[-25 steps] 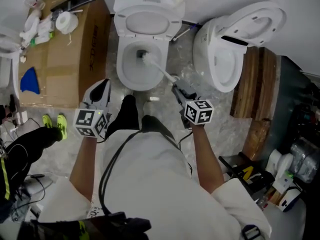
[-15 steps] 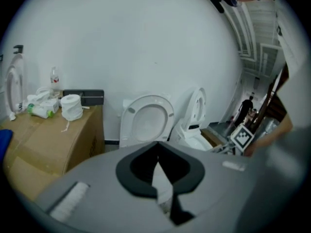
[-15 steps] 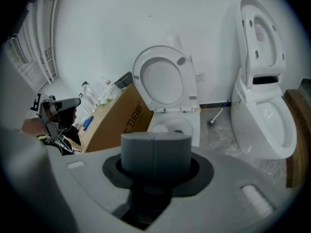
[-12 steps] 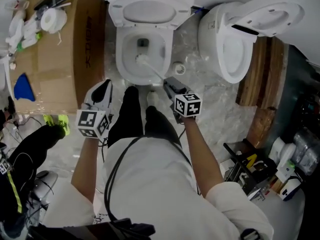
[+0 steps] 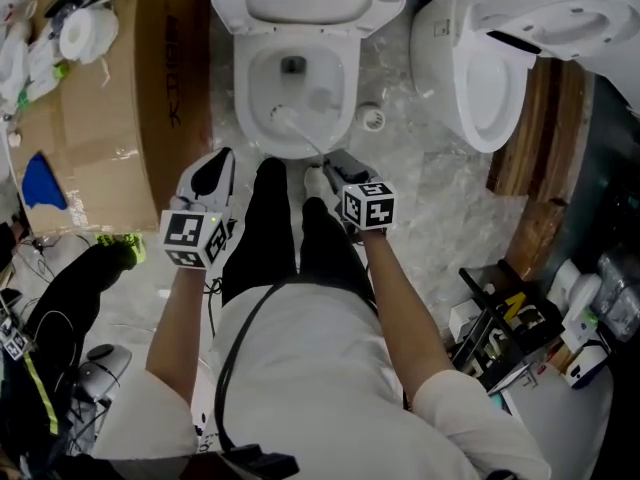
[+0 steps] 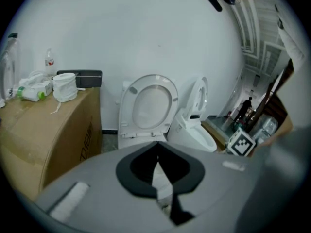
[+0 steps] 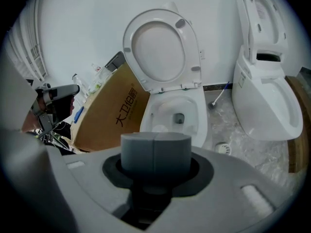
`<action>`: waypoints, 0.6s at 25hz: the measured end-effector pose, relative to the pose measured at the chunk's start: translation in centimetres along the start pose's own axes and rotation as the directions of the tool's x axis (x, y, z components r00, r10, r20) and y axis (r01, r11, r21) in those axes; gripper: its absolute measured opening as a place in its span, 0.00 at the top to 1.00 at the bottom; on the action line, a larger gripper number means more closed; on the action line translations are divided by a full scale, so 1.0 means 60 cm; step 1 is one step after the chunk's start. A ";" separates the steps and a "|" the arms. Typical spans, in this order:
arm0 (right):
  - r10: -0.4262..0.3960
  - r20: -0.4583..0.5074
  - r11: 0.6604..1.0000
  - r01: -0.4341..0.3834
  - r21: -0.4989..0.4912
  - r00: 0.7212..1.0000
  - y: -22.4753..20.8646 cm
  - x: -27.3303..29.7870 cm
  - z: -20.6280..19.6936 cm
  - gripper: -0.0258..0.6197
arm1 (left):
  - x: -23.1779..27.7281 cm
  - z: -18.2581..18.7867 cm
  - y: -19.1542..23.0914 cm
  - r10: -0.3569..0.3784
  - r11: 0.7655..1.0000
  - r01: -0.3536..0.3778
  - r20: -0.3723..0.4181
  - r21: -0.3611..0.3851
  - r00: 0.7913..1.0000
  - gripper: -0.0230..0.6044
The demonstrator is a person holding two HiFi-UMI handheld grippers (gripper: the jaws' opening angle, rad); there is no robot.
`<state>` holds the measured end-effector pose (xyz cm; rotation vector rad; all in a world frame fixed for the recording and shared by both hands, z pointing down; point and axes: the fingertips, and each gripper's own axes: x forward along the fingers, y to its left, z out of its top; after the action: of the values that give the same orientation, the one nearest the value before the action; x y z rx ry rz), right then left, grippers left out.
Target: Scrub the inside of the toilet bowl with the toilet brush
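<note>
My right gripper (image 5: 334,159) fingers pinch one toilet brush (image 5: 300,130), head in the twelve-o'clock toilet bowl (image 5: 243,88); my left gripper (image 5: 220,160) fingers press together. Second toilet (image 5: 470,68), two o'clock.

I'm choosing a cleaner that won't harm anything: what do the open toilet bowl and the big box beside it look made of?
Toilet bowl: probably glazed ceramic, white and smoothly glossy with soft highlights. Cardboard box: brown cardboard, matte, with printed lettering on its side.
</note>
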<state>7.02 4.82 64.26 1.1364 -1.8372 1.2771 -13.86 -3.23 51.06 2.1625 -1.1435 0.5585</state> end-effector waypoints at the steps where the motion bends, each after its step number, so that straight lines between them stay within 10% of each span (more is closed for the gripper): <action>1: -0.004 -0.004 1.000 0.004 0.004 1.000 0.000 0.007 -0.003 0.73 | 0.006 -0.001 0.002 -0.002 1.000 0.002 -0.004 0.003 1.000 0.98; 15: -0.058 -0.044 0.993 0.062 0.103 0.997 -0.007 0.039 -0.061 0.73 | 0.037 -0.003 -0.001 -0.037 0.999 0.038 -0.042 0.030 0.998 0.98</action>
<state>6.44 7.48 67.68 1.2026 -1.7112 1.3650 -12.64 -4.36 52.53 2.1845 -1.0765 0.6049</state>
